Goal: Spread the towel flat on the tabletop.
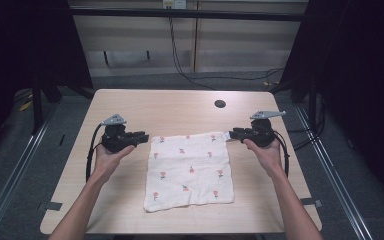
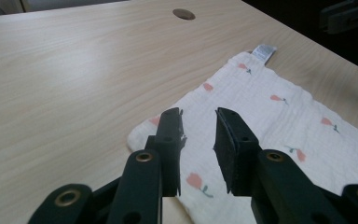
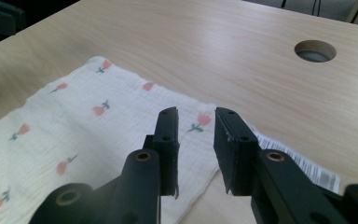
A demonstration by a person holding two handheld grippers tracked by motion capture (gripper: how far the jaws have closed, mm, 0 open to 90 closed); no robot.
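A white cloth [image 1: 189, 170] printed with small red flowers lies spread flat on the wooden table [image 1: 130, 105]. My left gripper [image 1: 145, 136] sits at the cloth's far left corner. In the left gripper view its jaws [image 2: 198, 114] stand apart above that corner of the cloth [image 2: 279, 116], with nothing pinched between the pads. At the far right corner is my right gripper [image 1: 231, 134]. Its jaws [image 3: 196, 114] are also parted over the cloth [image 3: 74, 121], beside the white label [image 3: 303, 165]. Both grippers are open.
A round cable hole [image 1: 220, 104] sits in the table behind the cloth, toward the right. Bare tabletop surrounds the cloth on all sides. Dark curtains and metal floor rails flank the table, and cables run along the floor beyond it.
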